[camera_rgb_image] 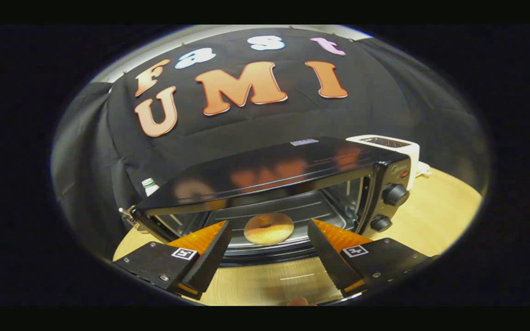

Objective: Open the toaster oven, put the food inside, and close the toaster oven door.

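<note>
Currently the gripper (269, 230) has its fingers (210, 257) spread wide and released — nothing between them but air and a stretch of the tabletop (430, 216). Toaster oven (283, 193) sits just ahead of the fingers, tilted in view, its glossy top catching warm reflections. Door (265, 253) looks dropped open — its front edge lies low just beyond the fingertips, and the cavity is exposed. Doughnut (268, 228) rests inside on the oven's rack, centred between the two fingers in the view but clearly beyond them, not touched by either. Two knobs (394, 195) stacked on the oven's right-hand panel. White toaster (391, 145) stands behind the oven's far right corner on the tabletop. Bottle cap and neck (149, 185) poke up behind the oven's left side, against the black cloth wall (85, 151). Something blurred sits between the finger bases — cannot tell what.
</note>
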The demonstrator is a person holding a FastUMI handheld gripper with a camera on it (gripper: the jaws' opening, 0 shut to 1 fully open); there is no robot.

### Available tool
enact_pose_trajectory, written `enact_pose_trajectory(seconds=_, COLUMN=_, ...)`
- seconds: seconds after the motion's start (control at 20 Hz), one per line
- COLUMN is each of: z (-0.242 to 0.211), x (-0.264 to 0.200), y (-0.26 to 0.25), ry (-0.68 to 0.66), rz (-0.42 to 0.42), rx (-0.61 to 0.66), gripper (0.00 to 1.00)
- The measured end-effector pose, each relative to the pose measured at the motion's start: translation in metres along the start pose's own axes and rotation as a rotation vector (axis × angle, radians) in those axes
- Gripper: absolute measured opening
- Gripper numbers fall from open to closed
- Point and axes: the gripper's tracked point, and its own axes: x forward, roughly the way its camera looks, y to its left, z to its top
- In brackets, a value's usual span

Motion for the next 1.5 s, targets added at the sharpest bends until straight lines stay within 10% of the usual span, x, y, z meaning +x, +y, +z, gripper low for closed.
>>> enact_pose_trajectory(seconds=0.85, z=-0.041, x=-0.142, y=-0.001, ry=-0.072, rz=0.030, rx=-0.211, gripper=0.99)
enact_pose_trajectory(seconds=1.5, z=-0.122, x=-0.167, y=-0.022, ry=0.085, rz=0.017, rx=-0.191, gripper=0.99)
